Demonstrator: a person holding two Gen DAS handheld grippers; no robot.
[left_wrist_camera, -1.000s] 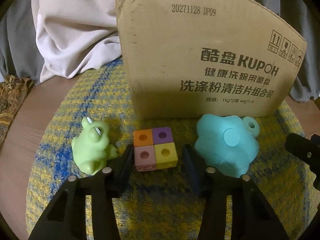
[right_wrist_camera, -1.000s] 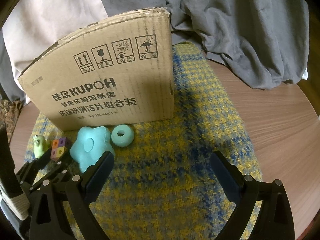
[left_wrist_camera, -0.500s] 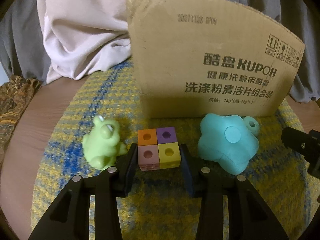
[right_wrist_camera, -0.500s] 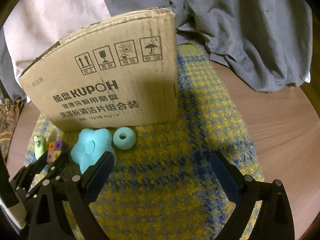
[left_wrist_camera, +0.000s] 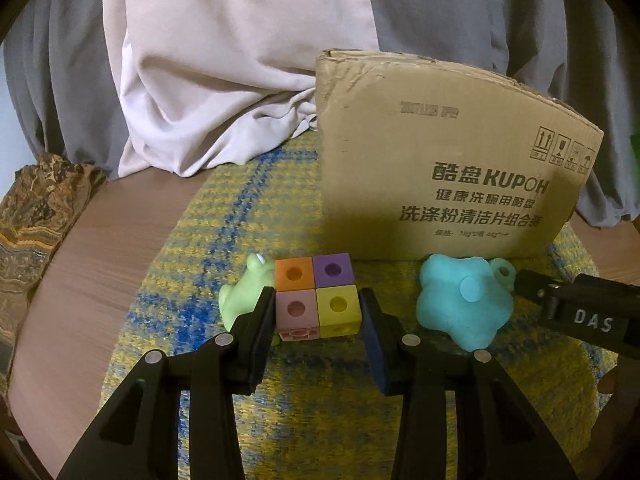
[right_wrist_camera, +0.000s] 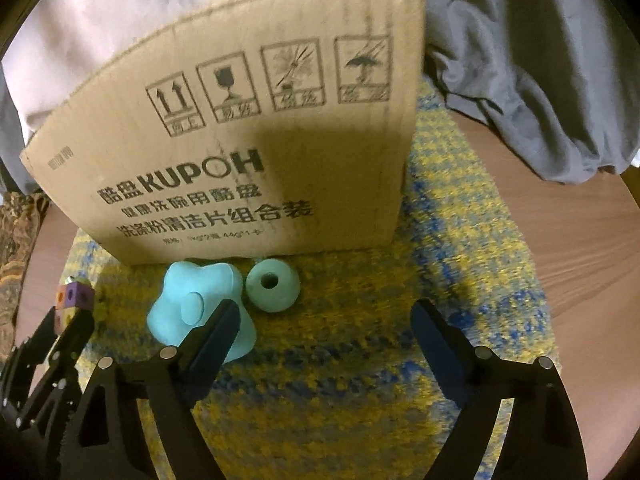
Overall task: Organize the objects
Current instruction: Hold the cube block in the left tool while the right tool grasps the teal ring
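Note:
A four-colour cube block [left_wrist_camera: 316, 296] of orange, purple, pink and yellow sits between the pads of my left gripper [left_wrist_camera: 317, 311], which is shut on it just above the mat. A green frog toy [left_wrist_camera: 240, 300] stands partly behind the left finger. To the right lie a teal star-shaped toy [left_wrist_camera: 460, 304] and a teal ring [left_wrist_camera: 503, 272]. In the right wrist view the ring [right_wrist_camera: 272, 286] lies just beyond my right gripper [right_wrist_camera: 326, 314]. Its jaws are closing with nothing between them. The star [right_wrist_camera: 188, 304] is partly behind its left finger.
A cardboard box [right_wrist_camera: 248, 152] stands upright right behind the toys on a yellow-and-blue woven mat [right_wrist_camera: 360, 400]. The mat lies on a round wooden table [left_wrist_camera: 80, 280]. Pale and grey cloth [left_wrist_camera: 208, 100] is heaped behind the box. A right gripper finger [left_wrist_camera: 576, 312] reaches in beside the star.
The left gripper has risen slightly with the block, which now covers part of the frog. The right gripper has moved in toward the ring and box, and its jaws have narrowed.

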